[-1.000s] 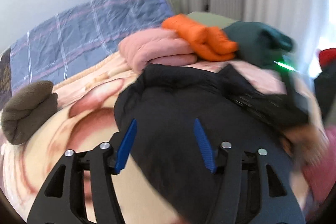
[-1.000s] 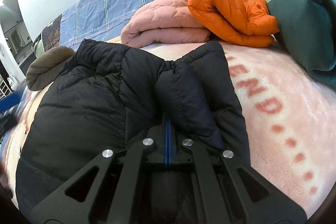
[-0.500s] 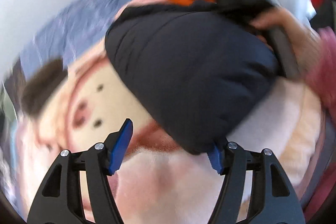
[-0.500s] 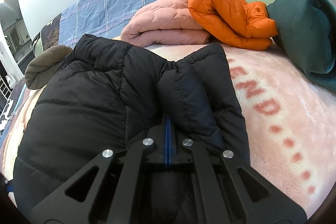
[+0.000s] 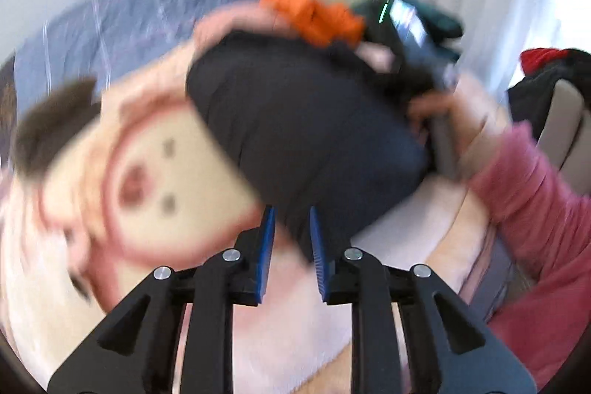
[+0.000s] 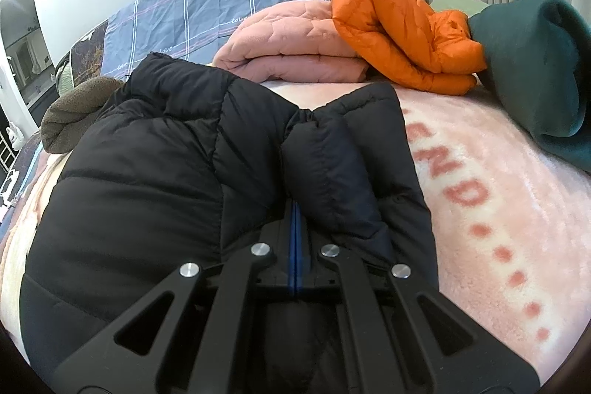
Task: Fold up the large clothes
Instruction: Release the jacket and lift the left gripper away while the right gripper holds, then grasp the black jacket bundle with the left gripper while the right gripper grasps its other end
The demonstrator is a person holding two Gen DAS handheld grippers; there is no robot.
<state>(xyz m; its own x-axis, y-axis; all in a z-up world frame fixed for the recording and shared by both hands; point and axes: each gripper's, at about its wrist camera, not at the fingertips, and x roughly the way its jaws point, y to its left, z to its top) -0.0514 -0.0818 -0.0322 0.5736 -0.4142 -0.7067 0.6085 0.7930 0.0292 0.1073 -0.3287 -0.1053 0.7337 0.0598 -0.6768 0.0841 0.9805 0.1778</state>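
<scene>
Black puffer jacket [image 6: 155, 172] pinched in closed R gripper [image 6: 295, 220]; hem between narrowed L gripper [image 5: 291, 235] pads.

Left gripper [image 5: 291, 239]: blue fingers [image 5: 266, 242] narrowly parted, a visible gap between them; view motion-blurred. Right gripper [image 6: 295, 228]: jaws pressed together, clamped on black padded fabric. Right hand [image 5: 465, 120] wraps that gripper's handle; forearm in a pink sleeve.
</scene>
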